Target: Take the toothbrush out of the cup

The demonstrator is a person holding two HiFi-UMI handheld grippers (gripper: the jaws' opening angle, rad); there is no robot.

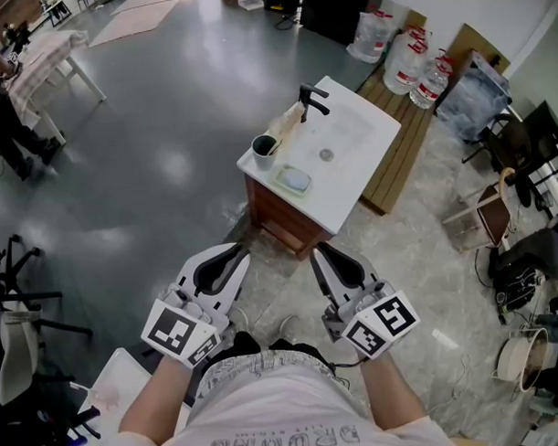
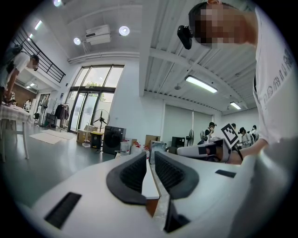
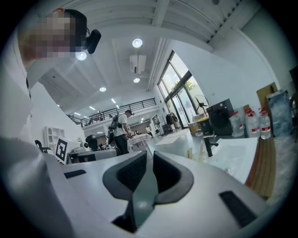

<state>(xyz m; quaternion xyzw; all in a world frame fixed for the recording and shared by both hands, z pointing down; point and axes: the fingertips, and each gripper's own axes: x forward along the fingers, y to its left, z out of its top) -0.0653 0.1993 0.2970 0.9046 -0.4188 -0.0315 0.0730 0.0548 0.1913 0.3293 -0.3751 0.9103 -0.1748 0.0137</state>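
A dark cup (image 1: pixel 264 151) stands at the left corner of a white sink top (image 1: pixel 351 183), with a pale toothbrush (image 1: pixel 280 129) leaning out of it toward the black faucet (image 1: pixel 313 99). Both grippers hang low in front of the person, well short of the sink cabinet. In the head view my left gripper (image 1: pixel 233 257) and my right gripper (image 1: pixel 322 256) point toward the cabinet. The left gripper (image 2: pixel 149 156) shows a narrow gap between its dark pads, with nothing in it. The right gripper (image 3: pixel 150 156) is likewise slightly open, nothing between its pads.
A pale soap dish (image 1: pixel 294 179) lies on the sink top near the cup. Large water bottles (image 1: pixel 410 62) and a wooden board (image 1: pixel 400 158) sit behind the cabinet. Bags and clutter (image 1: pixel 518 255) fill the right side. A person (image 1: pixel 1 99) stands by a table far left.
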